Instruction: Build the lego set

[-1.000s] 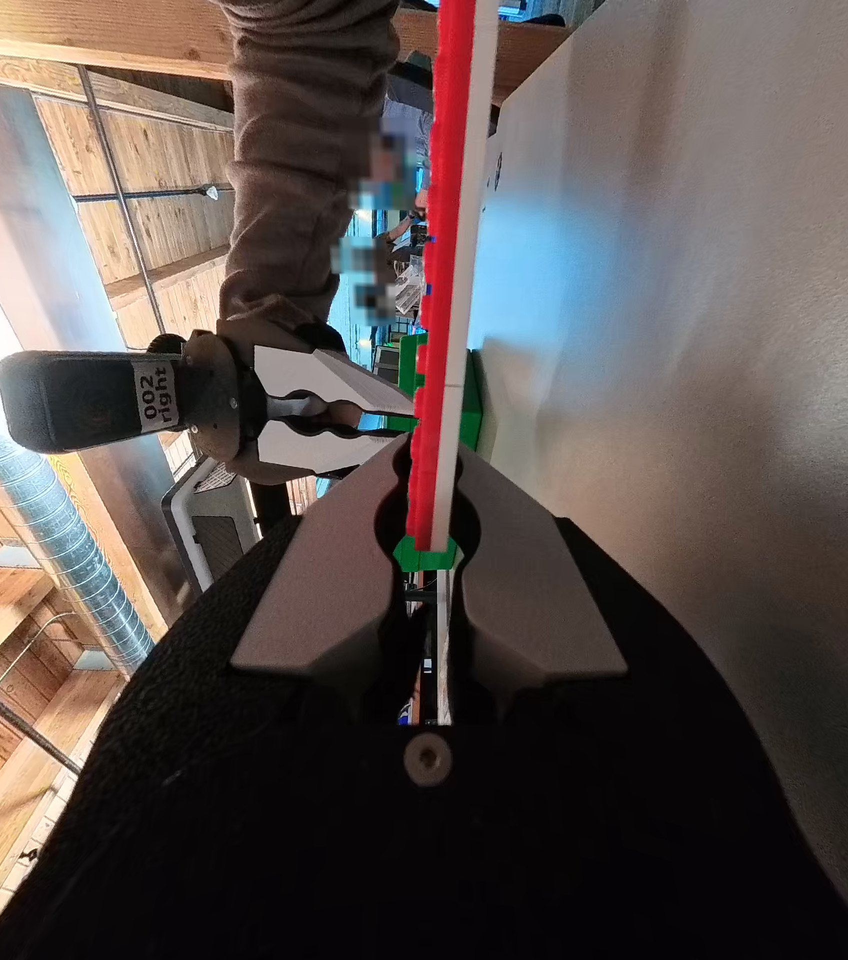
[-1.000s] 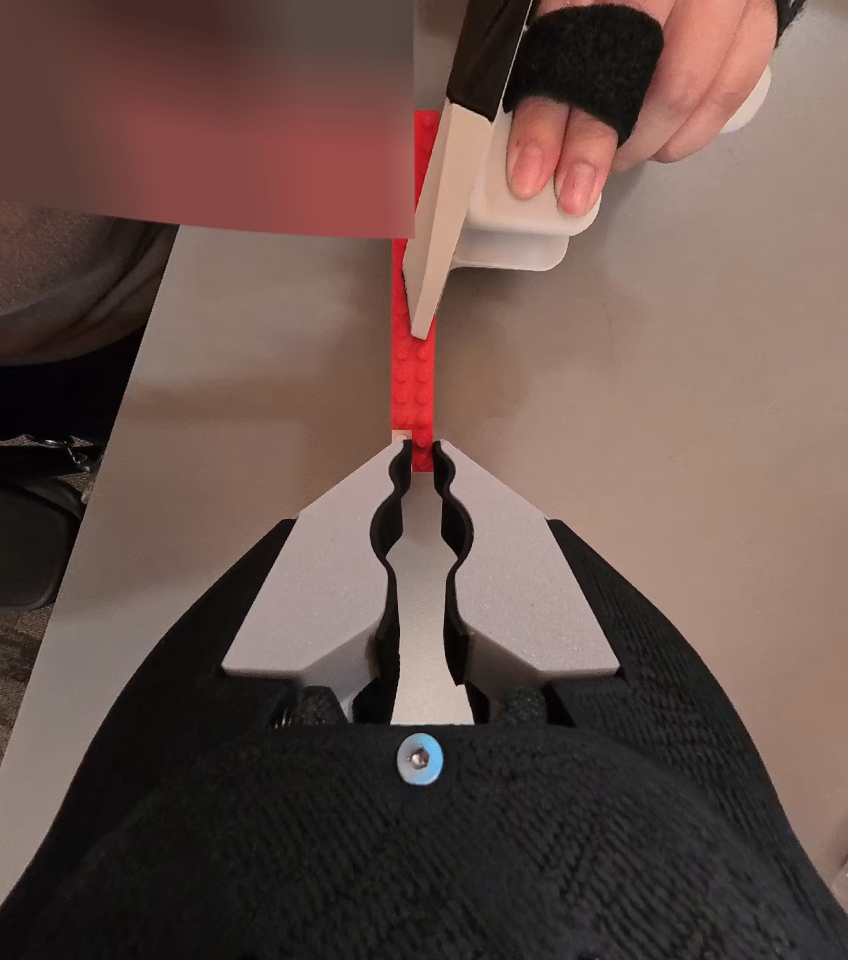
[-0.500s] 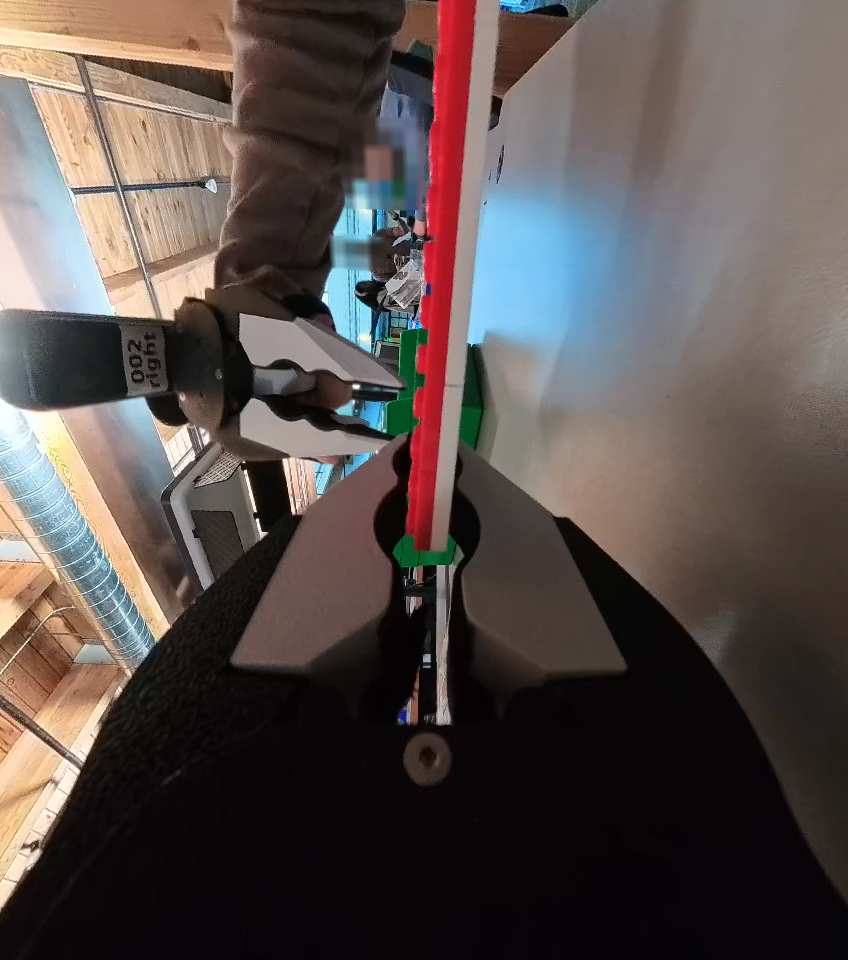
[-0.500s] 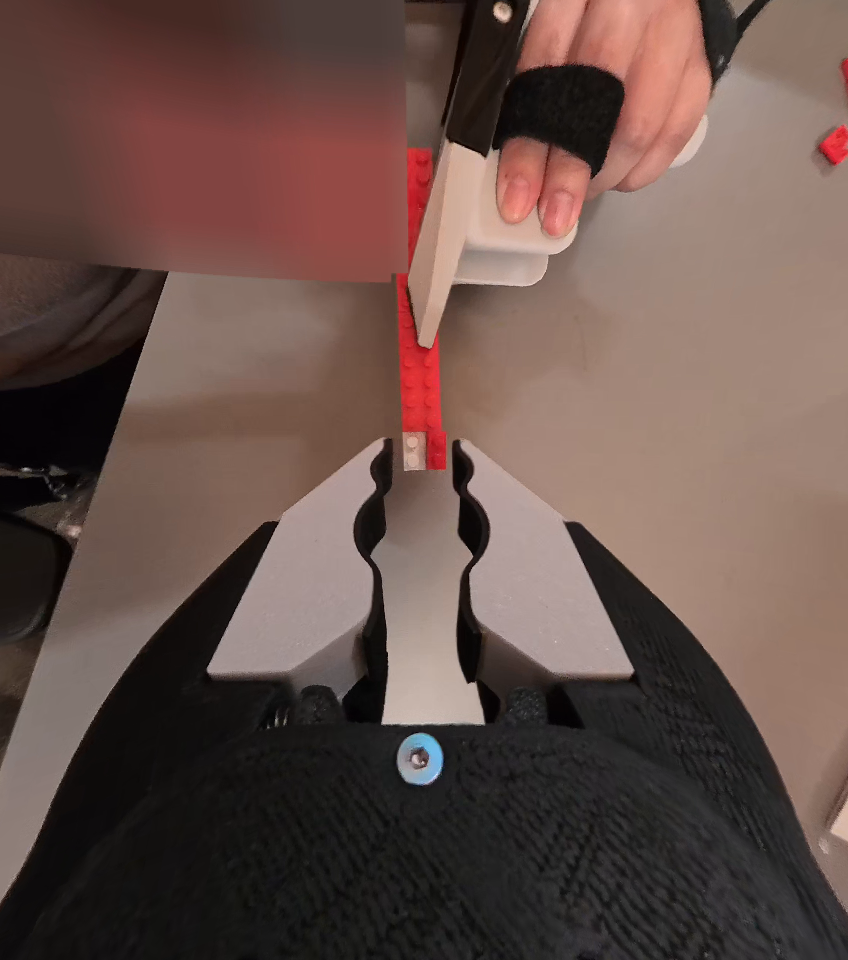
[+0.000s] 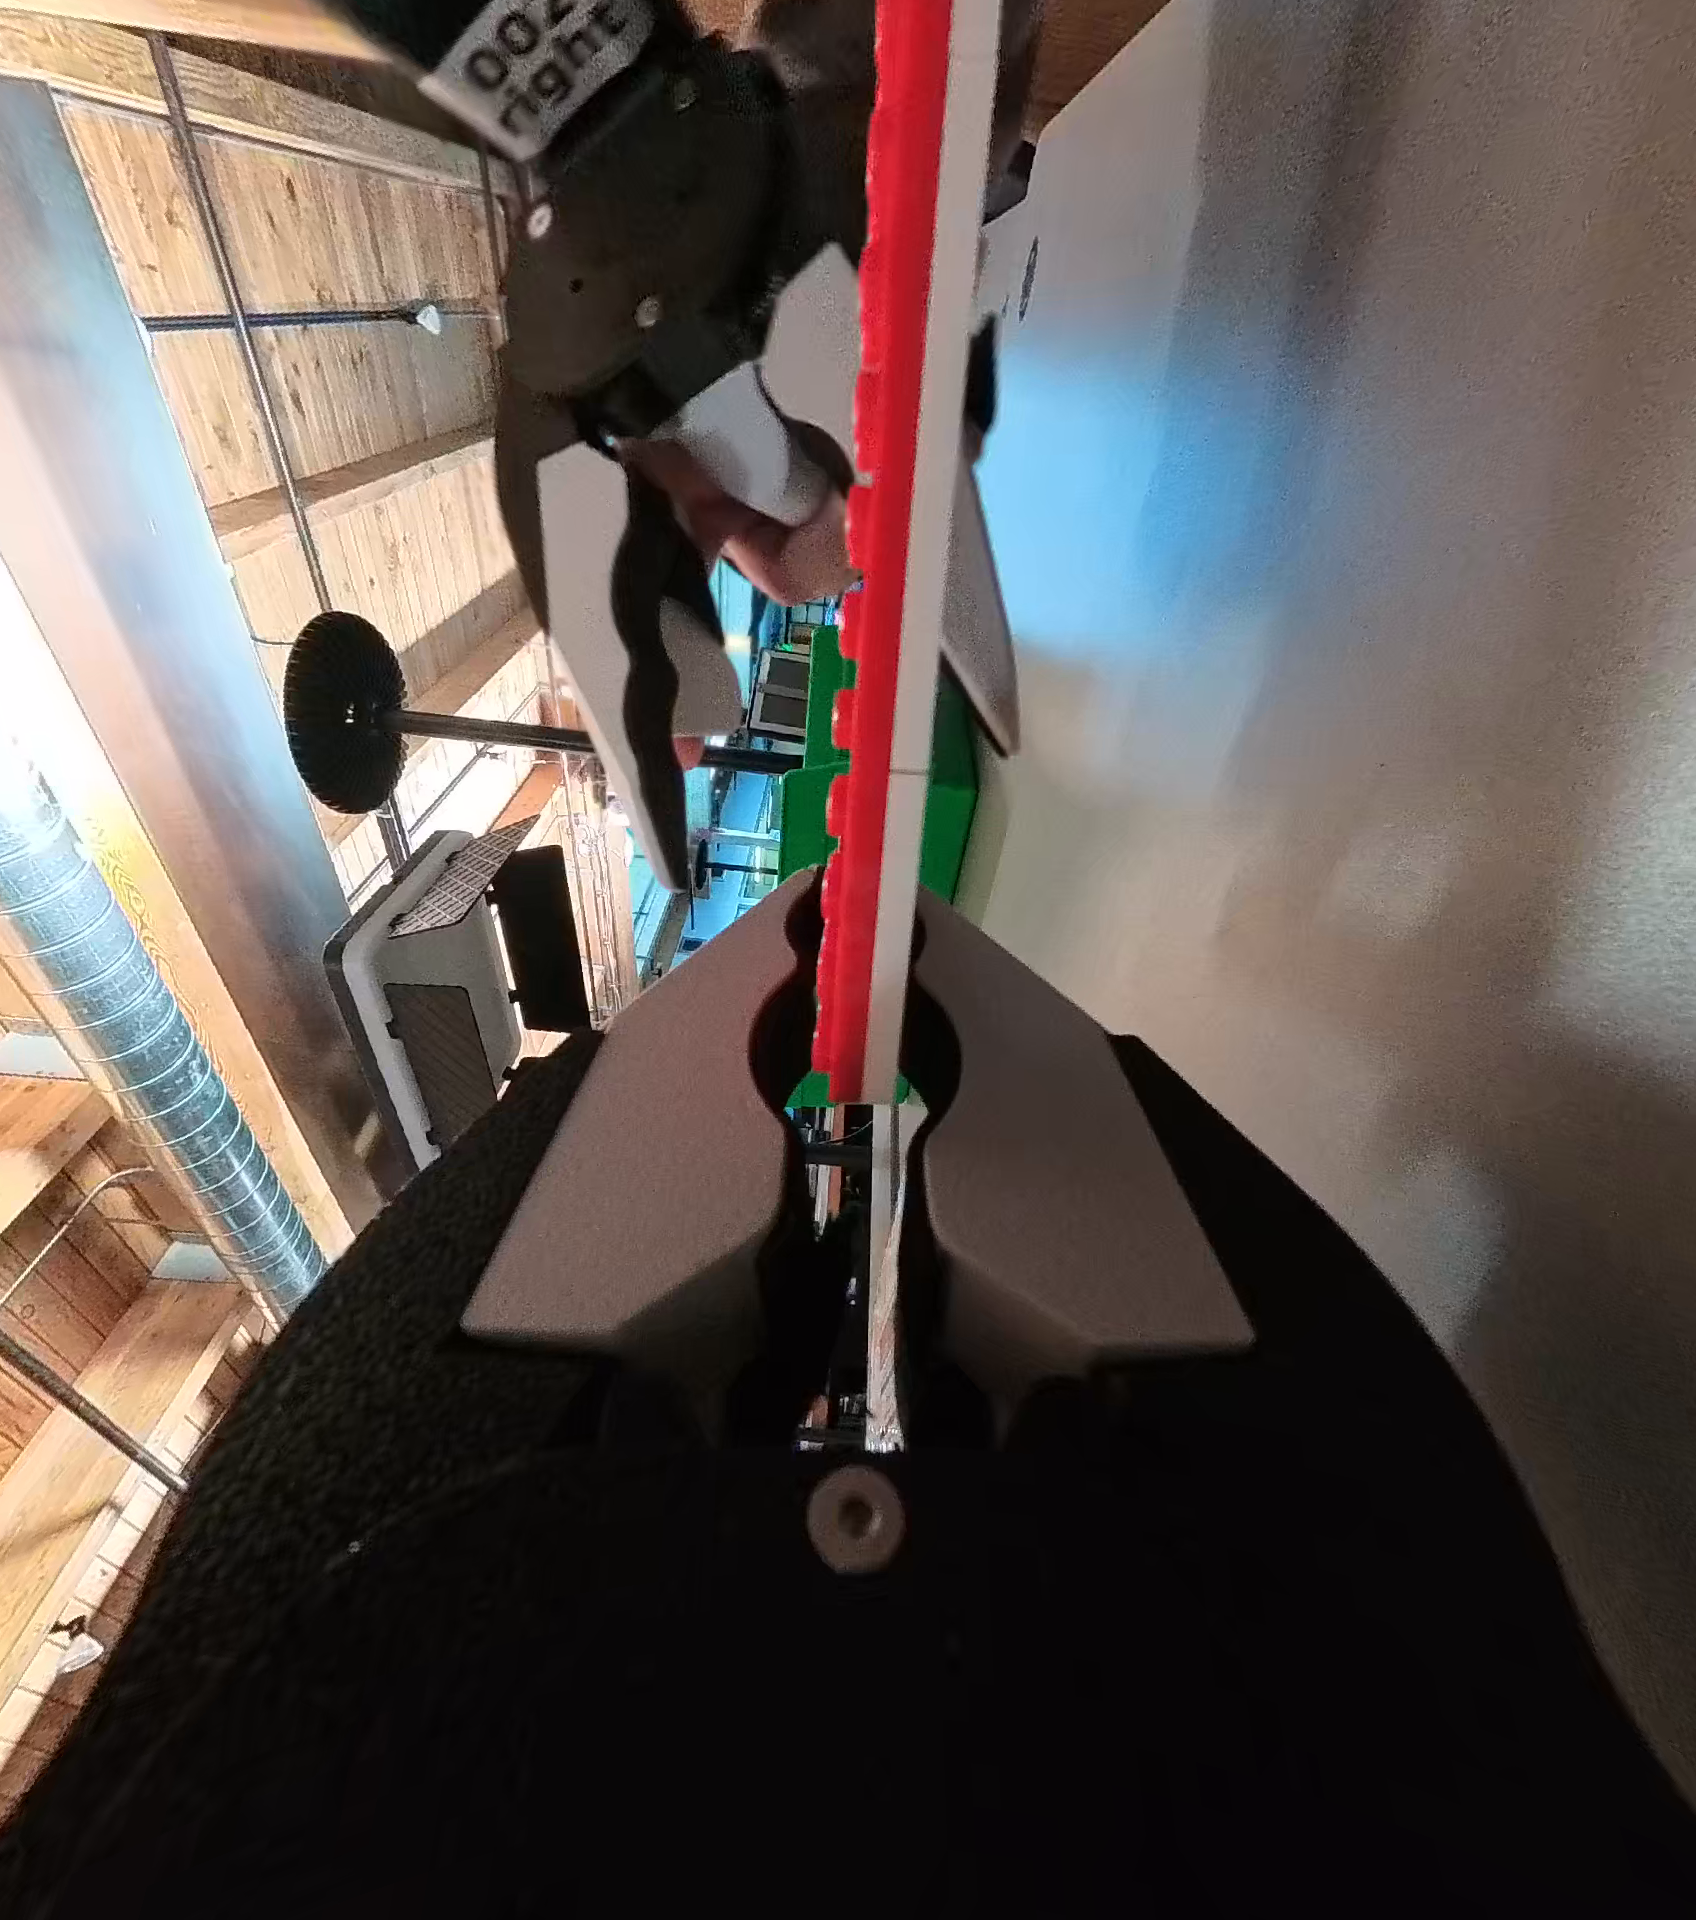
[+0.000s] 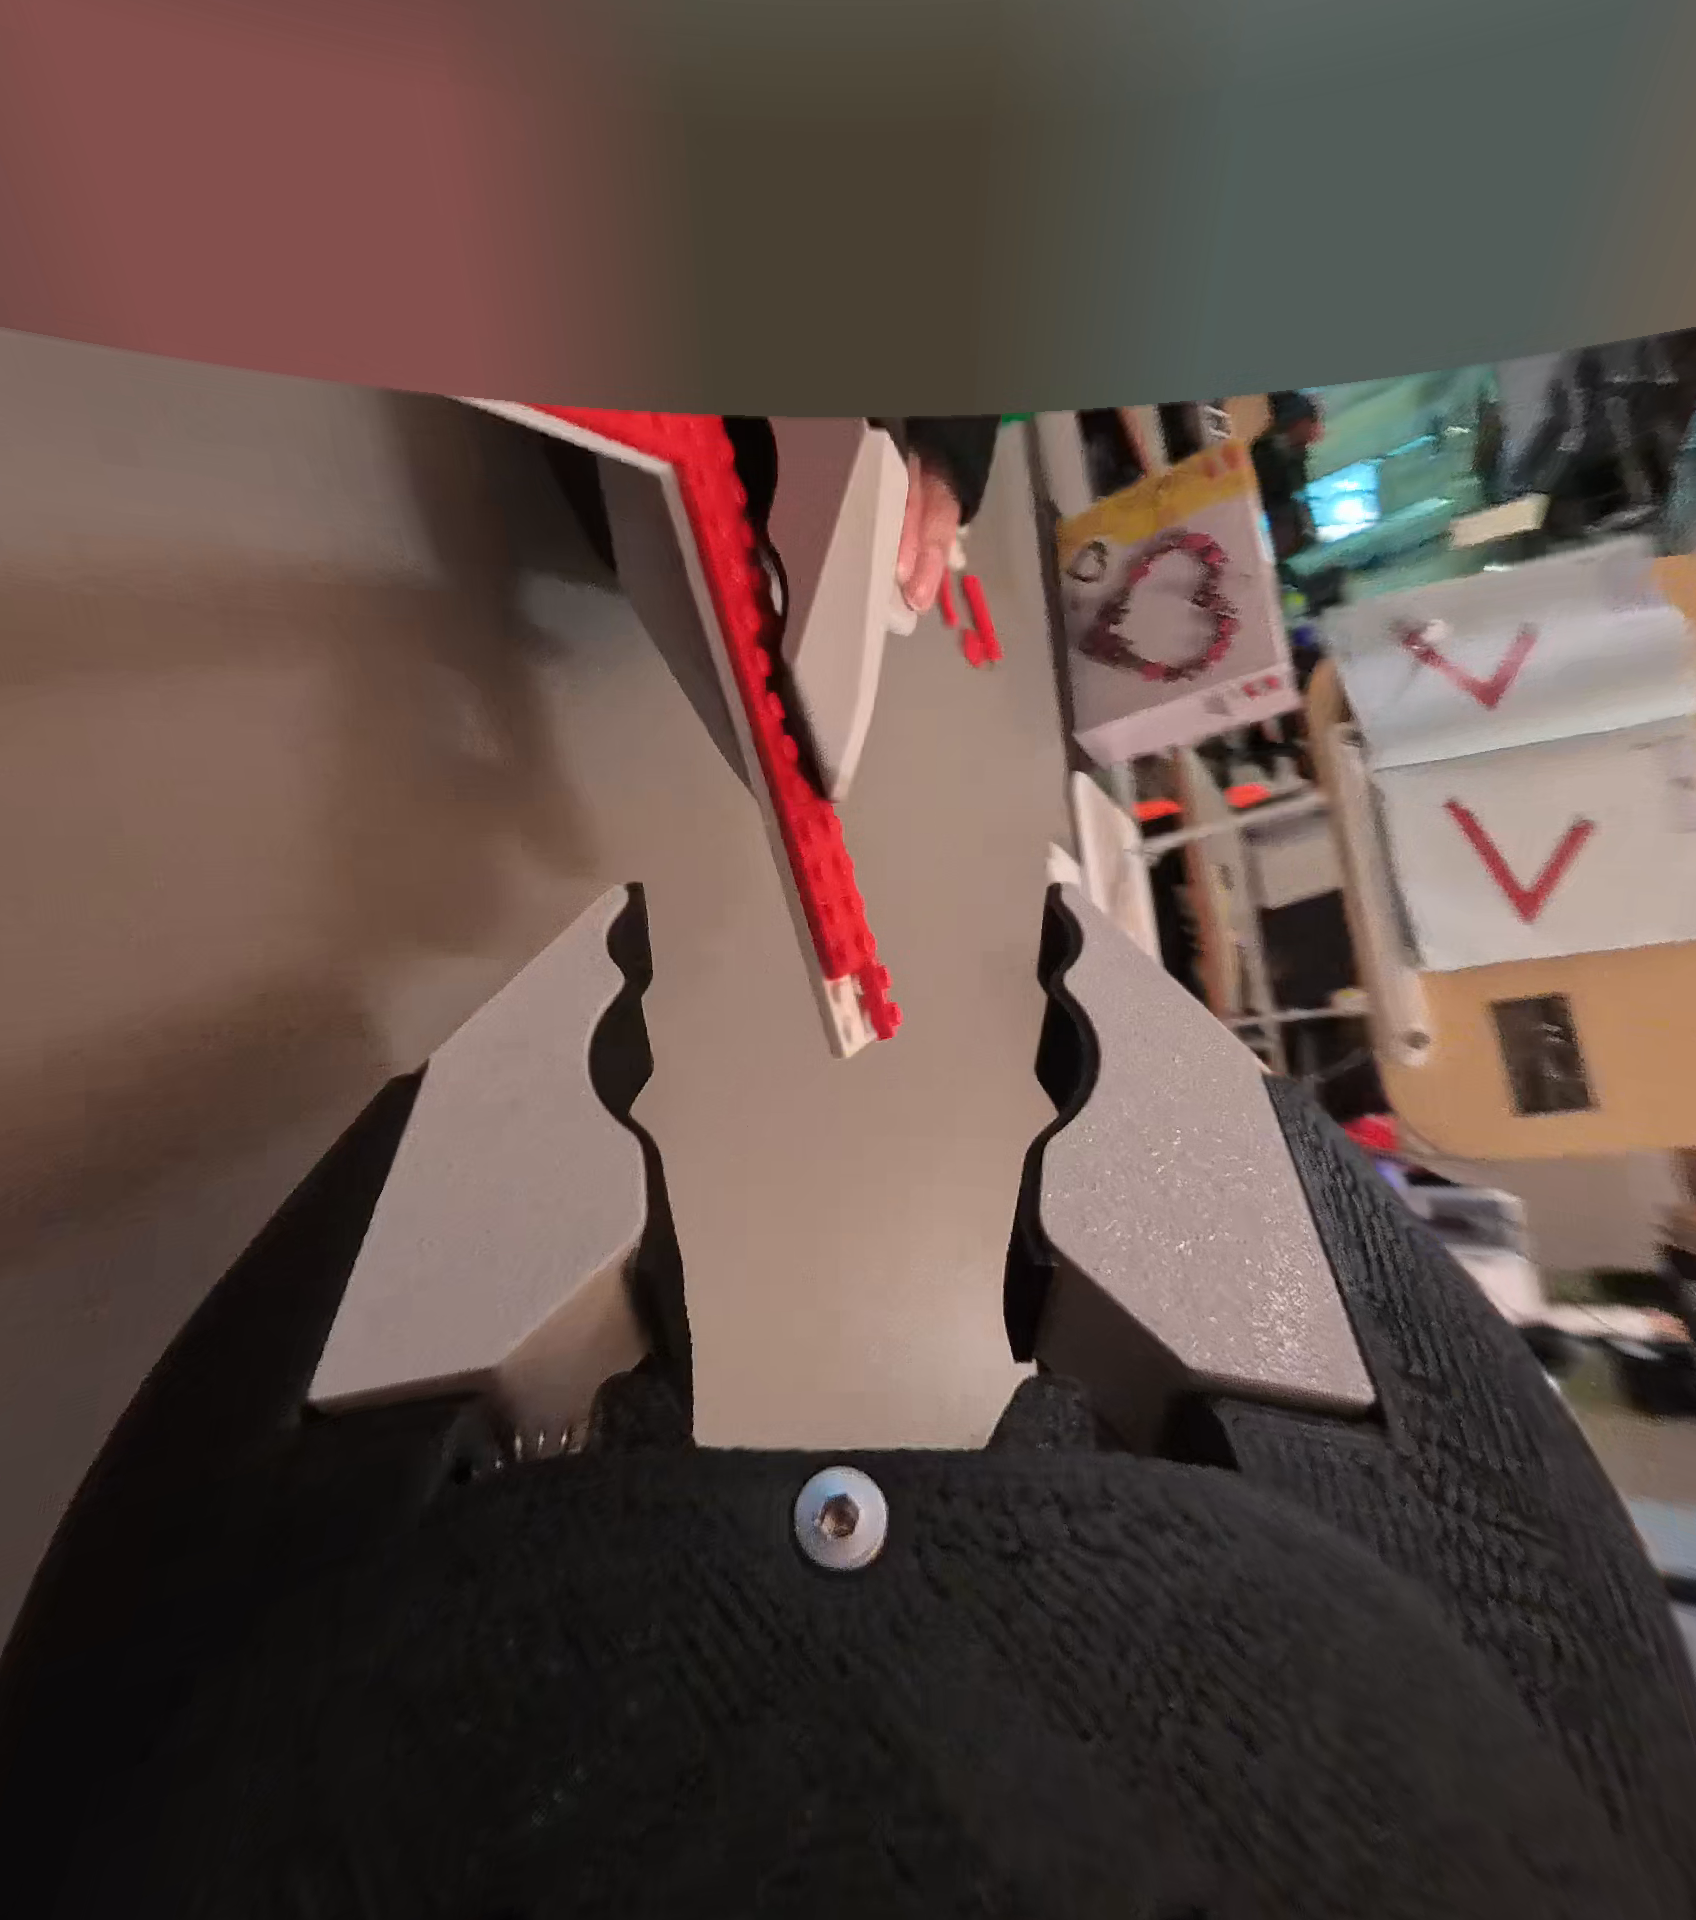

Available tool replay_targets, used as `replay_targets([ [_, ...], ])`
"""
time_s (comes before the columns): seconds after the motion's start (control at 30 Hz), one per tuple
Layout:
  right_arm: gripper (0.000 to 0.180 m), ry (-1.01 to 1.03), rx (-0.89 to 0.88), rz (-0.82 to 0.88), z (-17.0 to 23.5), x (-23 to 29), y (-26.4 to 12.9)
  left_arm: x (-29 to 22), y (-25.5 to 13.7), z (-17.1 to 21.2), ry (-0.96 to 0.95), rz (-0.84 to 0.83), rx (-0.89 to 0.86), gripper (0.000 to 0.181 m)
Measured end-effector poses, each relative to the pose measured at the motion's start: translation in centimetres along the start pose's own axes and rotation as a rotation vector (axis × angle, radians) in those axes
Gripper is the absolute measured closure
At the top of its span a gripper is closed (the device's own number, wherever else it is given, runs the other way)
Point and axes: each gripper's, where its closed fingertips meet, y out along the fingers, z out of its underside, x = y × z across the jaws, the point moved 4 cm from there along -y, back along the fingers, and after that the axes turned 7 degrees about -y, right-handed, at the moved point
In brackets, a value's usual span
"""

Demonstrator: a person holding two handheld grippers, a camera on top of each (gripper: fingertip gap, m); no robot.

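Red-and-white lego strip (image 5: 888,727) pinched on edge in the left hand-held gripper (image 5: 865,904); the right hand-held gripper (image 6: 842,914) is spread wide around its free end above the grey counter (image 6: 304,727).

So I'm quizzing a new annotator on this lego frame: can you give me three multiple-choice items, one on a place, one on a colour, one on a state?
1. Where do the loose red pieces lie?
A. on the grey table beyond the strip
B. between the right gripper's fingers
C. on the floor

2. What colour is the studded layer of the long lego strip?
A. blue
B. red
C. yellow

3. How does the right gripper stand?
A. shut on the strip
B. shut on nothing
C. open, holding nothing

Answers: 1 A, in the right wrist view they rest on the table past the strip. 2 B, red studs sit on a white backing. 3 C, its fingers are wide apart with the strip's end clear of both, while the left gripper clamps the strip.
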Motion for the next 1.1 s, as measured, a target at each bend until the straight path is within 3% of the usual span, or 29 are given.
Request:
replay_targets([
  [0.17, 0.119, -0.147, 0.133, 0.177, 0.9, 0.8, 0.9, 0.1, 0.0, 0.0, -0.006, -0.001, -0.002, 0.173],
  [0.3, 0.134, -0.246, 0.228, 0.213, 1.9, 1.4, 1.4, 0.0, 0.0, -0.1, -0.003, 0.003, -0.005, 0.173],
  [0.87, 0.170, -0.310, 0.258, 0.328, 2.3, 1.0, 1.3, 0.0, -0.1, -0.1, -0.011, 0.008, -0.009, 0.172],
  [1.1, 0.173, -0.366, 0.258, 0.340, 2.1, 0.8, 1.2, 0.2, -0.2, -0.2, -0.027, -0.001, -0.013, 0.173],
])
